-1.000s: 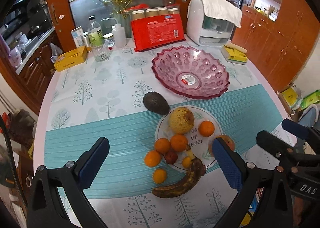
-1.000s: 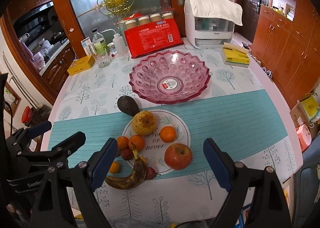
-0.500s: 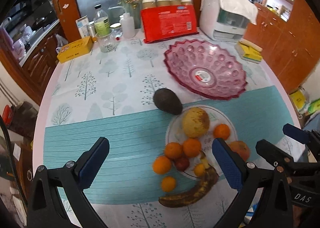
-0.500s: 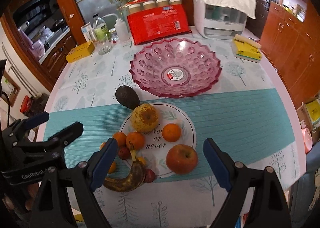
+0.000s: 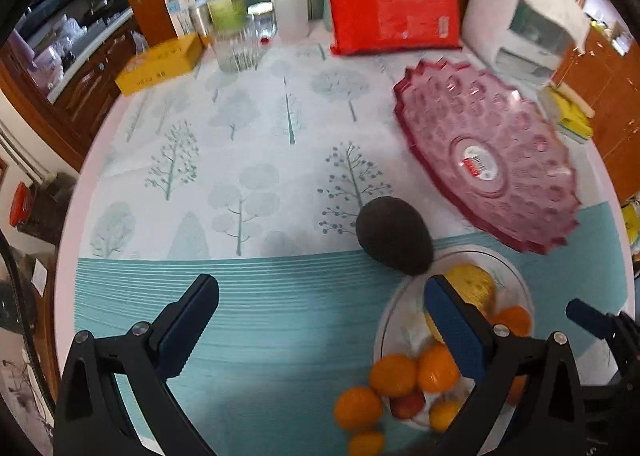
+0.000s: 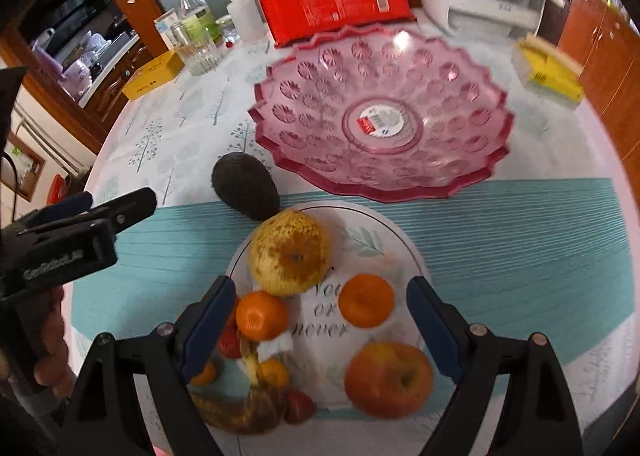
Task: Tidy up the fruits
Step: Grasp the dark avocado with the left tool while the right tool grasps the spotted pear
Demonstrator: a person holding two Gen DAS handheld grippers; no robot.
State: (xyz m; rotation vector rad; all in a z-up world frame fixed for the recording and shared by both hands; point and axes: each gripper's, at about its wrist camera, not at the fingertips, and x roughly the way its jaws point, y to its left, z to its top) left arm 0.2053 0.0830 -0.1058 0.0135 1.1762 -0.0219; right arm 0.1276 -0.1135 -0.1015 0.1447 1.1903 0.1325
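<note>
Left wrist view: left gripper (image 5: 320, 320) jaws wide apart, empty, above desk (image 5: 240, 160); avocado (image 5: 394, 234) beside white plate (image 5: 386, 330), pink bowl (image 5: 486, 154) empty. Right wrist view: right gripper (image 6: 320, 326) jaws apart, empty, over plate holding pear (image 6: 289, 252), oranges (image 6: 366, 306), apple (image 6: 388, 378); banana (image 6: 240, 410) at plate edge.

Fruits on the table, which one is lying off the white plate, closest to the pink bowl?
The dark avocado: it sits on the tablecloth between the pink bowl and white plate.
</note>
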